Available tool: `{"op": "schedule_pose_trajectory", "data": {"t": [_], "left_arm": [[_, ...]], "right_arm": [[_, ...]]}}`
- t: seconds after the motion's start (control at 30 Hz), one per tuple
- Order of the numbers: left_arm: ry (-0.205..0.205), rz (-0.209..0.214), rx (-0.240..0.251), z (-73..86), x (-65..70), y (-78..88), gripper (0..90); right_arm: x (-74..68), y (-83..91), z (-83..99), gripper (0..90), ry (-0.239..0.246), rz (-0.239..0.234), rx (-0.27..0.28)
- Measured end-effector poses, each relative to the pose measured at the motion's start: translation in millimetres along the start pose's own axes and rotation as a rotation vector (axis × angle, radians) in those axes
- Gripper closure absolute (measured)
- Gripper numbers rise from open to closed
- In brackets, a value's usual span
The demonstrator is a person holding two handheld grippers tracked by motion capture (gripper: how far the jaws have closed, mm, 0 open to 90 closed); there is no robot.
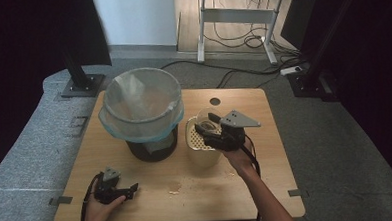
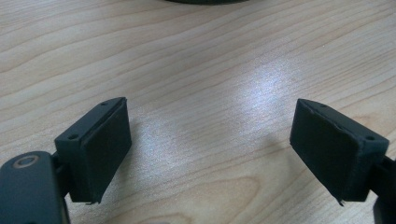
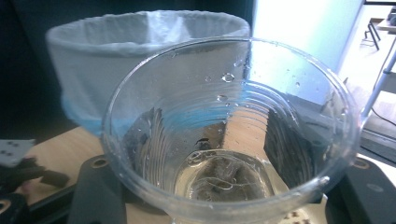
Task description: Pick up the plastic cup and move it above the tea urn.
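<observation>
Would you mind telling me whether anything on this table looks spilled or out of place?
Yes: a small patch of pale crumbs or residue lies on the bare wooden table near its front edge, in front of the lined bin. The clear plastic cup in the right gripper is wet inside, with a little liquid at its bottom.

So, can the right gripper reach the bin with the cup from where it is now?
Probably yes. The right gripper holds the cup raised just beside the bin, and nothing stands between them. The left gripper rests far off on the table.
</observation>
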State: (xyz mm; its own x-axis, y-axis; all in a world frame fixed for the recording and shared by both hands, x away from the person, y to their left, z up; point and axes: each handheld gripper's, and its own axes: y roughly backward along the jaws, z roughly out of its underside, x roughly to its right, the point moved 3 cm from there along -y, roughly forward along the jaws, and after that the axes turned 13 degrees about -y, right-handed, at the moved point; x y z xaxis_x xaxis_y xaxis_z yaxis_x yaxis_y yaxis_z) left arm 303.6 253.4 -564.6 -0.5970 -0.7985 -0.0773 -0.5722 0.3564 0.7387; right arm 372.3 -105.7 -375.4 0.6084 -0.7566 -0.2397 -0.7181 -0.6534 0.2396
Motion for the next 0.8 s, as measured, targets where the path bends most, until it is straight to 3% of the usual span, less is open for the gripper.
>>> {"op": "schedule_pose_trajectory", "data": {"t": [0.33,0.8], "left_arm": [[-0.007,0.000,0.000,0.2,0.1,-0.2,12.0],[-0.014,0.002,0.000,0.5,0.2,-0.2,11.8]], "right_arm": [[24.4,-14.6,-9.0,37.4,0.009,0.065,-0.016],[44.0,-26.7,-9.9,37.3,-0.014,0.112,-0.037]]}}
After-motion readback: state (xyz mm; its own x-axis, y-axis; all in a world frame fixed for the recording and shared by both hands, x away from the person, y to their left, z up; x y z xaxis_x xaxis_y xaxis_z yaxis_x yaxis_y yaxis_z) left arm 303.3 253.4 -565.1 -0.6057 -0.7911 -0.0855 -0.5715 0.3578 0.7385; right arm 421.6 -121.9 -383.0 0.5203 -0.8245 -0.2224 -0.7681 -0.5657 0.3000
